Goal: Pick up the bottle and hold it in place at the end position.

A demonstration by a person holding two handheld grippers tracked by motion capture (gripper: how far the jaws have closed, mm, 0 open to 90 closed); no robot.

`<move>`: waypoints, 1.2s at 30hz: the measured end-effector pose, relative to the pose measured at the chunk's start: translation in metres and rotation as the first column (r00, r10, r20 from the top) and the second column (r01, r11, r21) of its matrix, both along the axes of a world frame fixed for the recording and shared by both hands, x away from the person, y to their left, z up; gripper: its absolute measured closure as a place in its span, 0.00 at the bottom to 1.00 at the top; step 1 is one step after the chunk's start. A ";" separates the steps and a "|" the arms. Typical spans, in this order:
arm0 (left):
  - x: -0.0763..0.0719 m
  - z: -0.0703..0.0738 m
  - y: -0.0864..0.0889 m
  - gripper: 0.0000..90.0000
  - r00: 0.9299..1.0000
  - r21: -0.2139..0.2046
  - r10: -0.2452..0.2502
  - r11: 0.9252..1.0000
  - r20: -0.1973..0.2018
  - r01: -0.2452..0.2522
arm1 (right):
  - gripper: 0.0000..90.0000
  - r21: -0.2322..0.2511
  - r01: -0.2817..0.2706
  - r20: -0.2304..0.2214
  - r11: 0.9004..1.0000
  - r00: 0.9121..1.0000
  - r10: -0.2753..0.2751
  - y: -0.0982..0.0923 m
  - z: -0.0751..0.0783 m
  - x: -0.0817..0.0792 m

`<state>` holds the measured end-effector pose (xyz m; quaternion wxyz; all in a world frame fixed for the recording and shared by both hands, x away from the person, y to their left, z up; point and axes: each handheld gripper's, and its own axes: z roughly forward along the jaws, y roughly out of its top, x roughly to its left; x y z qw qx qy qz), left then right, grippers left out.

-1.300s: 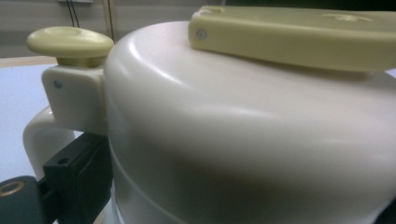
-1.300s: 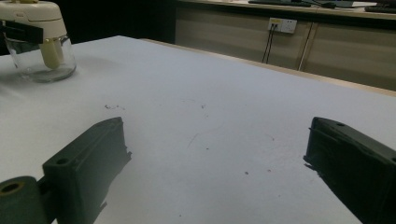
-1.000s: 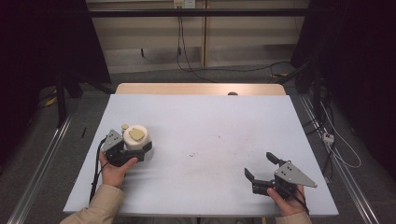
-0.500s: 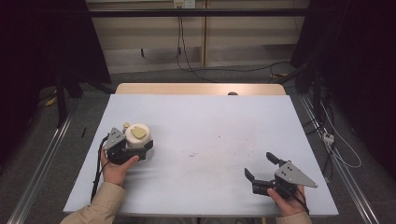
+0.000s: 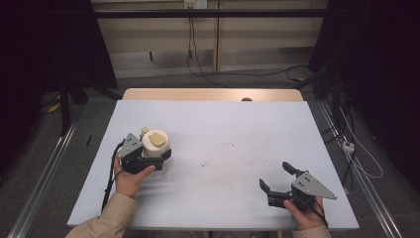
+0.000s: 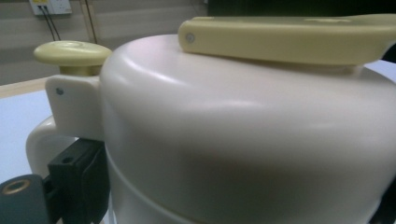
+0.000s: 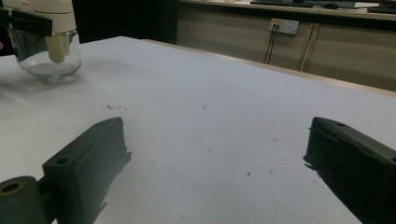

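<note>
- Upright on the left part of the white table [image 5: 223,129], a cream jug [image 5: 156,145] stands with its long axis vertical, its top facing the high camera.
- On that top lies a pale yellow lid tab [image 5: 158,139], and a small yellow knob [image 5: 144,130] sits just beside it toward the far left.
- Seen from the left gripper view, the tab [image 6: 289,39] runs flat across the domed top, and the knob [image 6: 72,52] rises over a cream handle [image 6: 39,140] at the jug's side.
- From the right gripper view, the jug [image 7: 44,42] shows a clear glass lower body resting on the table, with the cream upper part above it.
- Around the jug's cream body the left gripper [image 5: 143,158] is clamped, one black jaw pressed against the wall beside the handle; the person's left hand [image 5: 130,178] holds the tool from the near side.
- Well apart, near the table's front right corner, the right gripper [image 5: 279,178] rests with its jaws spread wide and nothing between them, pointing toward the table's middle; bare tabletop shows in the gap.
- Faint dark specks [image 5: 205,162] mark the table between the two tools.
</note>
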<state>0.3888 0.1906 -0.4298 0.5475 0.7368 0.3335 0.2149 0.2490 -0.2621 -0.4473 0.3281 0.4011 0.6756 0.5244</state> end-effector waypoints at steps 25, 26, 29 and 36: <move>0.013 0.010 -0.032 0.07 0.998 -0.048 -0.052 0.998 -0.027 0.050 | 0.05 0.006 -0.002 0.003 1.000 1.000 0.002 -0.002 0.000 0.000; 0.014 0.010 -0.033 0.07 0.998 -0.047 -0.055 0.997 -0.027 0.053 | 0.05 0.005 -0.004 0.001 1.000 1.000 0.004 -0.002 0.000 0.000; 0.015 0.010 -0.037 0.07 0.998 -0.046 -0.055 0.997 -0.029 0.054 | 0.05 0.006 -0.005 0.001 1.000 1.000 0.005 -0.002 0.000 0.000; 0.019 0.012 -0.047 0.07 0.997 -0.058 -0.063 0.996 -0.033 0.061 | 0.05 0.006 -0.004 0.000 1.000 1.000 0.004 -0.002 0.000 0.000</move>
